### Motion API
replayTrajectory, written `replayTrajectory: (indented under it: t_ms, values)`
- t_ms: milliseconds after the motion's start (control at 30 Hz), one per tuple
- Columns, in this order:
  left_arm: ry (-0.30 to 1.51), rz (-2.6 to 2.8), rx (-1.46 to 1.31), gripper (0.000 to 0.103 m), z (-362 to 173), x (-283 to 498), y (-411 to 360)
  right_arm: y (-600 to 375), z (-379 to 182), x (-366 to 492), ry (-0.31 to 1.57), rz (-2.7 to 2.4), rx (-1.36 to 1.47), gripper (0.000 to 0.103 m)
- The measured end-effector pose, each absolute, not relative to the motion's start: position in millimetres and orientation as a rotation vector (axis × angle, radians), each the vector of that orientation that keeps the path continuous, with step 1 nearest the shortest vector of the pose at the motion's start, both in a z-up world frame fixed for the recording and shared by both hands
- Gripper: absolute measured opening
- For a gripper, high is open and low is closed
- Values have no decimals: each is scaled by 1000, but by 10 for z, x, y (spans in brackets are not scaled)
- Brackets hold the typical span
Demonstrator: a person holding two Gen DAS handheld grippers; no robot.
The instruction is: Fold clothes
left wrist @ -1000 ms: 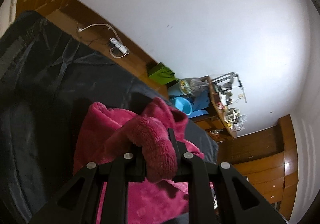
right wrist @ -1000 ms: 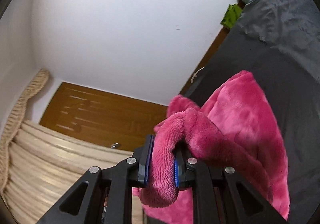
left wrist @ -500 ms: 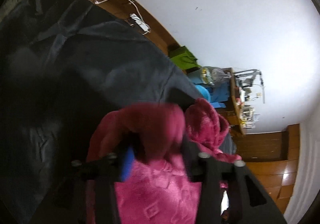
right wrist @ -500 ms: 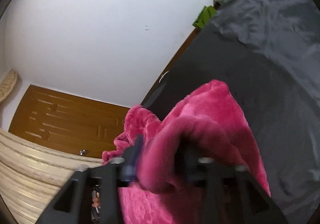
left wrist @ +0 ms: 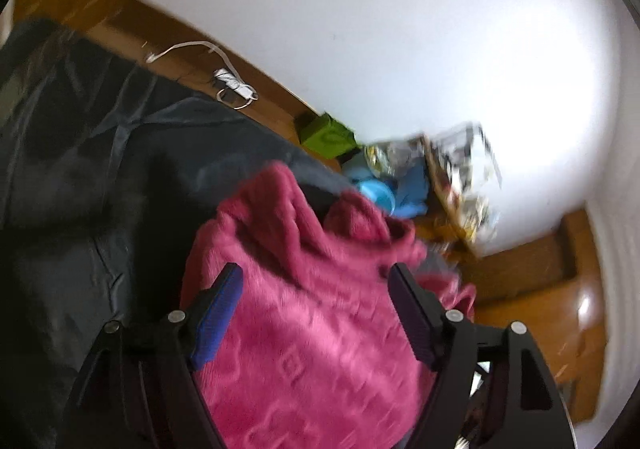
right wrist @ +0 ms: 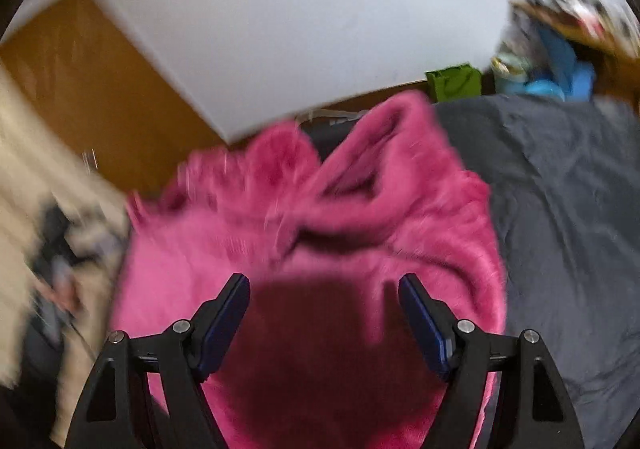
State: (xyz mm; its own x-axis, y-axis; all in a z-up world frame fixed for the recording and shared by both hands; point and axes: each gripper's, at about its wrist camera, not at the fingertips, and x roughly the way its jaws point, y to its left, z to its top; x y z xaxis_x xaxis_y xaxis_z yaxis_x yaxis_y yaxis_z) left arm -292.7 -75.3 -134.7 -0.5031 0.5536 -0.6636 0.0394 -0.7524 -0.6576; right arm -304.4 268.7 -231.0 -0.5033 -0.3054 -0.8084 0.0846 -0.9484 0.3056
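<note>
A fluffy magenta garment (left wrist: 304, 313) lies bunched on a dark grey bedsheet (left wrist: 80, 169). It also shows in the right wrist view (right wrist: 304, 217) on the same sheet (right wrist: 568, 209). My left gripper (left wrist: 316, 281) is open, its jaws wide apart just above the garment and holding nothing. My right gripper (right wrist: 324, 289) is open too, jaws spread over the garment's near part, which lies in shadow. Both views are motion-blurred.
A wooden bed frame (left wrist: 160, 33) runs behind the sheet with a white cable (left wrist: 224, 77) on it. A green bag (left wrist: 326, 135) (right wrist: 454, 81) and blue items (left wrist: 384, 193) stand by the white wall. A wooden door (right wrist: 80, 89) and beige curtain (right wrist: 24, 177) are at left.
Both grippers were shut on folds of the magenta garment one second ago. They have opened and let it go; it now lies on the sheet. Both cameras are swinging.
</note>
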Motion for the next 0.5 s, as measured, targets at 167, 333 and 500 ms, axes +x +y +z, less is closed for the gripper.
replayTrajectory:
  t_ms: [167,333,500]
  values:
    - [-378,2273,-1456,78,-1447,-2902,-15,2402,-2580,-3209,-44,-2497,1542,79]
    - [-138,2278,-1554,78,-1701,-3131,476,2376,-2628,-3667,24,-2540,1565,79]
    - [-192,2418,-1513,78,-1665,-3489,415,2528,-2604,-4040,-58,-2653,1533,79]
